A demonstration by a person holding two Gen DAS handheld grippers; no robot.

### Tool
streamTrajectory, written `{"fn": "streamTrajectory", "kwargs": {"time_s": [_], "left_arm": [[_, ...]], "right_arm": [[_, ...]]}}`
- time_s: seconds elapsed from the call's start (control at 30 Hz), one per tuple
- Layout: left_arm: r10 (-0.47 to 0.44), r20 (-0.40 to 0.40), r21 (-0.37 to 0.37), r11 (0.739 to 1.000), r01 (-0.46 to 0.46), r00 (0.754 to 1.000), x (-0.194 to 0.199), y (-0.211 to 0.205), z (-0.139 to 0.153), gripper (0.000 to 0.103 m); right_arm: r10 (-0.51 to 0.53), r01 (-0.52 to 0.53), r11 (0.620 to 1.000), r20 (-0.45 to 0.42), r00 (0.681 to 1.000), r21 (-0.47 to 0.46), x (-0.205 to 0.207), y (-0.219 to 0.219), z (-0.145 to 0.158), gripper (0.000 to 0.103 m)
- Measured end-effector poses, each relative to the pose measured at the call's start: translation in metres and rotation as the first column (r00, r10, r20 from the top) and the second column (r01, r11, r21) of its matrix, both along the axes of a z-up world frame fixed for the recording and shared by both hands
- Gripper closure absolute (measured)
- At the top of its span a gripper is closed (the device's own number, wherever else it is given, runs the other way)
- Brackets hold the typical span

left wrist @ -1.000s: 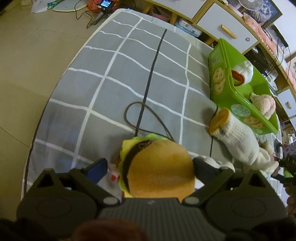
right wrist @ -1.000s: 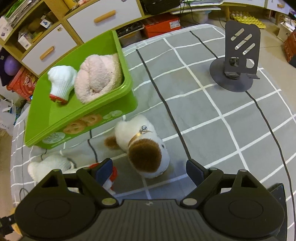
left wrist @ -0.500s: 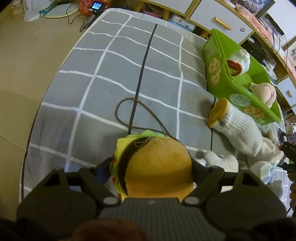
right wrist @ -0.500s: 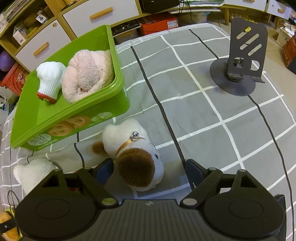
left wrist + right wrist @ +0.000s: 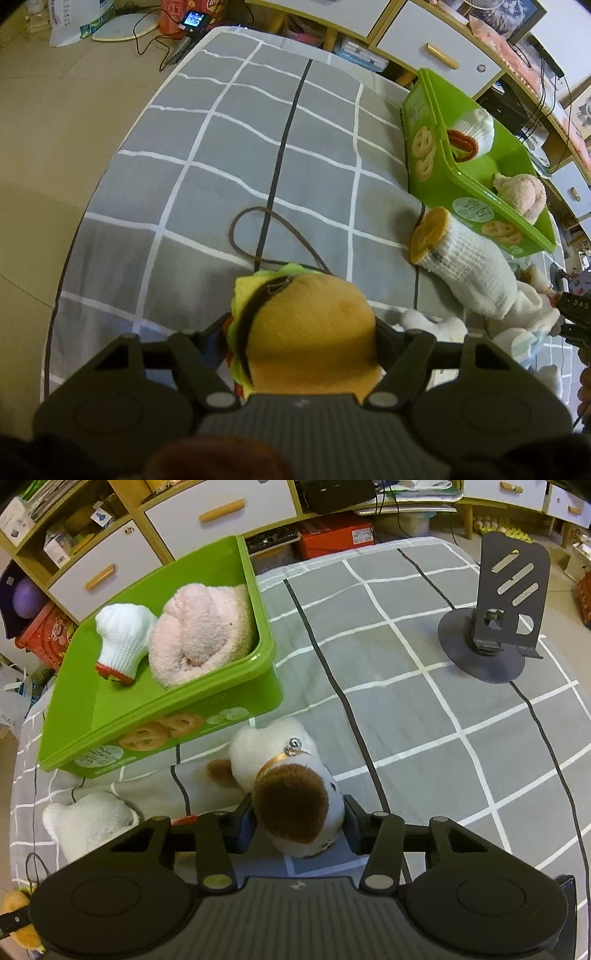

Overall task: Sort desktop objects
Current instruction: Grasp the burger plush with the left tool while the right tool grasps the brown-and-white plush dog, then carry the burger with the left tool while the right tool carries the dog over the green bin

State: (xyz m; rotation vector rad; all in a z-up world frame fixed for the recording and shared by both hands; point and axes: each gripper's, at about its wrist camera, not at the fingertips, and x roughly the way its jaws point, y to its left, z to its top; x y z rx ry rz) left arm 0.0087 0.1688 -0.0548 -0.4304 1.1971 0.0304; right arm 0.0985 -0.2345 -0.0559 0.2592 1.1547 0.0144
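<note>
My left gripper (image 5: 301, 338) is shut on a plush hamburger (image 5: 306, 325) with an orange bun, a dark strap and green and yellow layers. My right gripper (image 5: 297, 821) is shut on a white plush dog (image 5: 291, 775) with a brown ear patch and a bell collar. A green bin (image 5: 221, 698) with cookie pictures stands behind the dog; it also shows in the left wrist view (image 5: 436, 147). It holds a rolled pink towel (image 5: 199, 631) and a white glove with a red cuff (image 5: 123, 642).
A white glove with an orange cuff (image 5: 461, 262) lies beside the bin, with white plush pieces (image 5: 436, 325) by it. A dark cord loop (image 5: 258, 236) lies ahead of the hamburger. A dark metal stand (image 5: 498, 620) is at the far right. The grey checked cloth (image 5: 424, 720) covers the table.
Both grippers have closed: the left on the hamburger, the right on the plush dog, after the right moved forward around it.
</note>
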Motion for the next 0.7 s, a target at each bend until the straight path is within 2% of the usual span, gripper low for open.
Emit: {"fn": "streamTrajectory", "kwargs": {"time_s": [0.7], "left_arm": [[0.011,0.137,-0.036,0.999,-0.006,0.99,0.014,-0.021,0.046,0.03]], "right_arm": [[-0.024,0.018,0.997,0.081,0.996,0.078,-0.008,-0.011,0.031,0.057]]}}
